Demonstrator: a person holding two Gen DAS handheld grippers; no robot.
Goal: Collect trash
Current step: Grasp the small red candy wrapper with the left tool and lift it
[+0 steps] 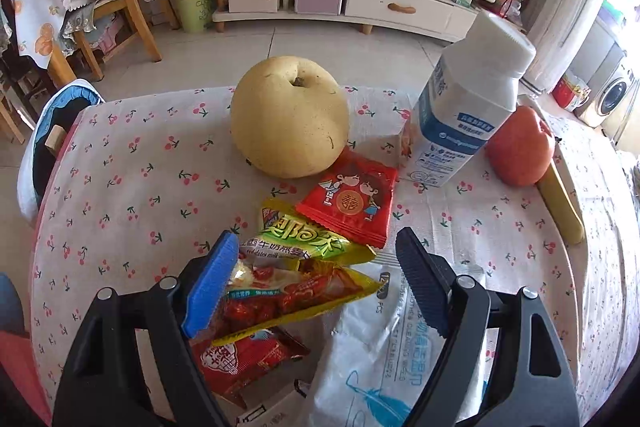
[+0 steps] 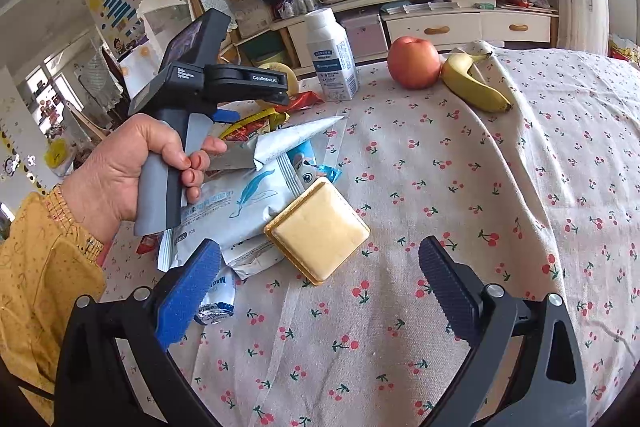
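Spread with a cherry-print cloth, the bench (image 1: 120,155) carrying fruit at the far side and a heap of wrappers nearer. Biggest of the trash: a white wipes pack (image 2: 240,199), flat and crinkly, at nine o'clock of the right wrist view, under the left hand (image 2: 132,171). Soft, light and slippery by the look of it; best pinched at a sealed edge rather than across the slack middle. Next, a square yellow packet (image 2: 320,231) just beside the pack at its four o'clock, stiffer-looking, probably easiest taken by a rim. Then the snack wrappers: a yellow-and-red wrapper (image 1: 296,291) dead centre low in the left wrist view, a red one (image 1: 352,203) at one o'clock of it, another red one (image 1: 248,359) at seven. Thin foil, likely to slide and spring; worth gripping where the layers bunch. A small crumpled lid (image 2: 214,311) touching the right blue pad.

Left gripper (image 1: 320,283) spread wide over the yellow-and-red wrapper, blue pad at its left edge, nothing pinched. Right gripper (image 2: 320,291) wide too, empty, hovering over bare cloth. Pear (image 1: 290,115), milk bottle (image 1: 468,107), apple (image 2: 414,63) and banana (image 2: 476,83) probably not trash.
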